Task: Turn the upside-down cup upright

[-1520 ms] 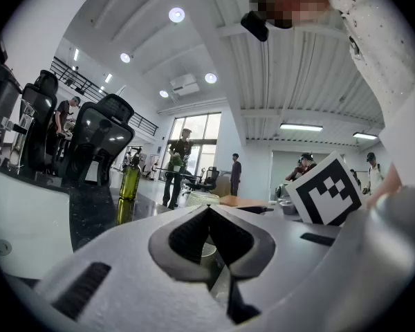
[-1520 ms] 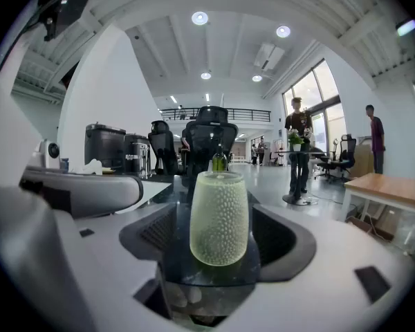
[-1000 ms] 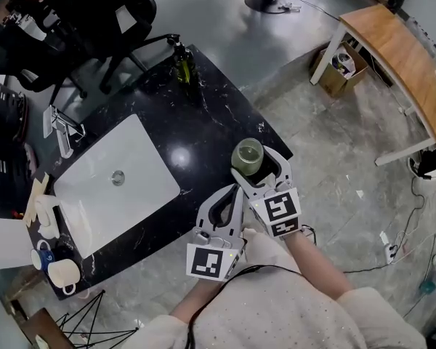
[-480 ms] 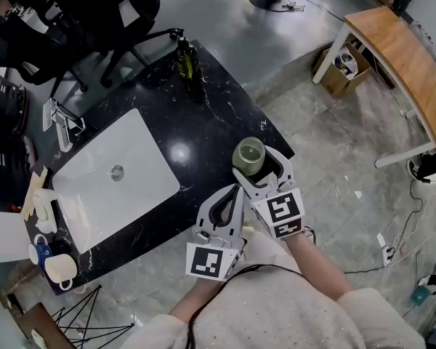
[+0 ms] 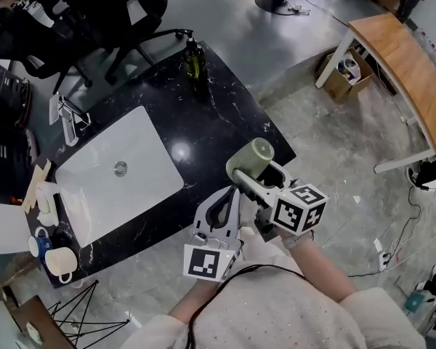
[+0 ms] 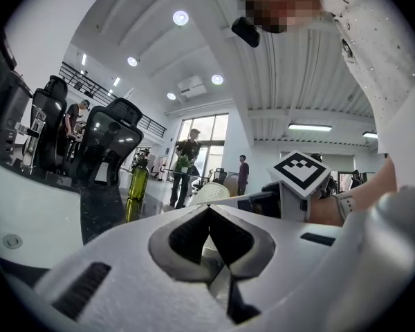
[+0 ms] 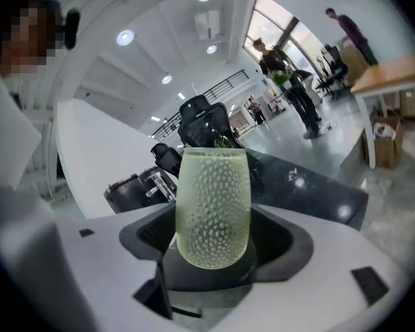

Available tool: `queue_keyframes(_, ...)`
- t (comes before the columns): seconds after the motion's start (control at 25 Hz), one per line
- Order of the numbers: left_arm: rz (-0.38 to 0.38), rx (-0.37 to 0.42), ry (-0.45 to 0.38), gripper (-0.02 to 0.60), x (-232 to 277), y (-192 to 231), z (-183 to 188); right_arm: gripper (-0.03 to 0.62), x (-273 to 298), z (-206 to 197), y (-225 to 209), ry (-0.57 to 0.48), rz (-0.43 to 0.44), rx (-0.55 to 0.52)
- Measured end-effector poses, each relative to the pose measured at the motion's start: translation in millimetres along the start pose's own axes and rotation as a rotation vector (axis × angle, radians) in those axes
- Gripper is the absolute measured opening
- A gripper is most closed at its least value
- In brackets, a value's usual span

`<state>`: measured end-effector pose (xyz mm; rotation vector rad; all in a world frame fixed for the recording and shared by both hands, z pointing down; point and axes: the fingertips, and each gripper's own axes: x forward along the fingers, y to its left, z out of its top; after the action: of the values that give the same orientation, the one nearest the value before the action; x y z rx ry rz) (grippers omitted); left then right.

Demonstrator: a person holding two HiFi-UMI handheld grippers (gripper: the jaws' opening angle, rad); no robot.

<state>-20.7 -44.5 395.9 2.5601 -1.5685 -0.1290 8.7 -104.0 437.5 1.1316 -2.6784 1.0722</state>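
The pale green dimpled cup (image 5: 251, 160) is off the black marble counter (image 5: 203, 133) and tilted on its side near the counter's front right corner. My right gripper (image 5: 248, 174) is shut on its sides, and its marker cube faces right. In the right gripper view the cup (image 7: 213, 206) fills the space between the jaws, pads pressed on both sides. My left gripper (image 5: 231, 193) hovers just left of it, jaws shut with nothing between them. In the left gripper view the cup (image 6: 211, 194) shows beyond the closed tips.
A white sink basin (image 5: 116, 173) with a faucet (image 5: 67, 118) takes up the counter's left part. A green bottle (image 5: 194, 58) stands at the far edge, mugs (image 5: 58, 259) at the near left. A wooden table (image 5: 400, 57) and a cardboard box (image 5: 341, 67) are across the floor.
My right gripper has rolled with the cup in it, so the cup has gone from base-up to tilted sideways. The left gripper has stayed in place.
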Motion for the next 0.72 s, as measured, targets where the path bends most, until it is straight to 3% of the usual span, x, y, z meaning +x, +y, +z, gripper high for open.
queue_keyframes(0.2, 0.034, 0.004, 0.004, 0.006, -13.5, 5.3, 3.5, 0.318, 7.3, -5.2, 17.4, -0.003, 0.146, 0.399)
queue_keyframes(0.4, 0.081, -0.007, 0.013, 0.006, -24.9, 15.8, 3.2, 0.318, 12.2, -17.6, 23.0, -0.018, 0.228, 0.746)
queue_keyframes(0.72, 0.118, 0.002, 0.018, 0.006, -36.0, 21.5, 4.7, 0.318, 18.3, -22.0, 38.8, -0.102, 0.573, 1.393)
